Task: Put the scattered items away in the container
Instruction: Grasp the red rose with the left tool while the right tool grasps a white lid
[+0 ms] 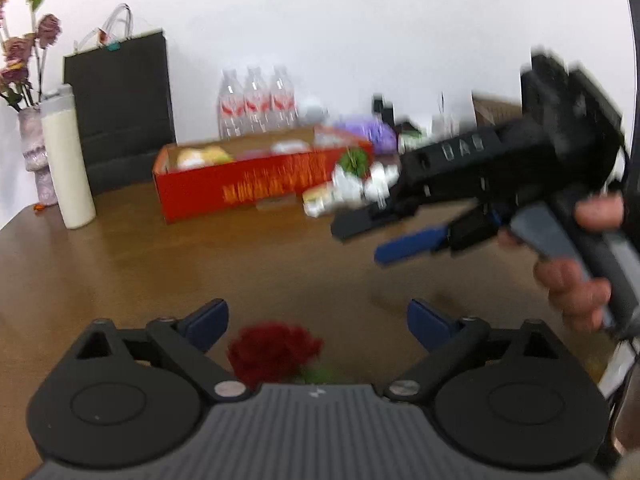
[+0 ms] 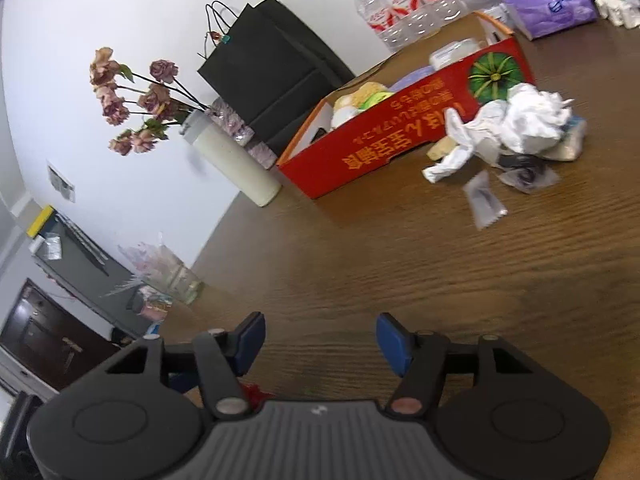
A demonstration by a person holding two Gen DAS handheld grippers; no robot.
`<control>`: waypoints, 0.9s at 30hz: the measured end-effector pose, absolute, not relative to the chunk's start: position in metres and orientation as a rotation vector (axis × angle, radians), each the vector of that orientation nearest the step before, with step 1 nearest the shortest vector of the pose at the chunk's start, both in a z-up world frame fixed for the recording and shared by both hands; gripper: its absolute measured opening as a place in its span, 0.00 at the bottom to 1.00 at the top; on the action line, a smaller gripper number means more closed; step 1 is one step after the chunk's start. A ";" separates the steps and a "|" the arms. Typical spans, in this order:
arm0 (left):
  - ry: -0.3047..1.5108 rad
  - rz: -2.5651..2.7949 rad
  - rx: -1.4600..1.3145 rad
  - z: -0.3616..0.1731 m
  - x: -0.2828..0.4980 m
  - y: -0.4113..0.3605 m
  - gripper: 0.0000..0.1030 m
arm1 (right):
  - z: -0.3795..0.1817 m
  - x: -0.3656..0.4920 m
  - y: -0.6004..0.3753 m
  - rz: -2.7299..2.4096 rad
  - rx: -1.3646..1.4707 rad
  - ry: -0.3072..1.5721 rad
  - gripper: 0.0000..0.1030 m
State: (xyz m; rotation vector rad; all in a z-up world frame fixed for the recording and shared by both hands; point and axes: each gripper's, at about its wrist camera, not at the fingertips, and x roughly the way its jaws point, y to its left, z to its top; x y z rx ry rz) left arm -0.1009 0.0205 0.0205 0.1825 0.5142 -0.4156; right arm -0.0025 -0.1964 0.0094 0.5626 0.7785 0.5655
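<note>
Tabletop (image 1: 160, 264) below, both tools (image 1: 318, 326) (image 2: 320, 338) hover agape.

Even, diffuse indoor light fills both views; the white wall (image 1: 360, 32) is bright, close to washed out. The left wrist view is strongly motion-blurred: the right hand-held gripper (image 1: 362, 242), the red box (image 1: 256, 184) and the red flower (image 1: 272, 352) all smear. The right wrist view is sharper, with wood grain legible on the desk (image 2: 440, 272) and only soft shadows beneath the crumpled white paper (image 2: 528, 120). Fisheye distortion bends lines outward, and dark vignetting cuts the corners.
</note>
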 end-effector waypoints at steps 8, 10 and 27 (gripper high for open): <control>0.643 -0.345 -0.046 0.011 -0.084 0.050 0.80 | 0.015 -0.040 -0.178 0.565 0.263 0.739 0.62; 0.670 -0.322 -0.096 0.010 -0.076 0.056 0.52 | 0.018 -0.050 -0.173 0.579 0.194 0.720 0.62; 0.658 -0.407 -0.339 0.028 -0.076 0.067 0.41 | 0.018 -0.094 -0.092 0.698 -0.240 0.503 0.39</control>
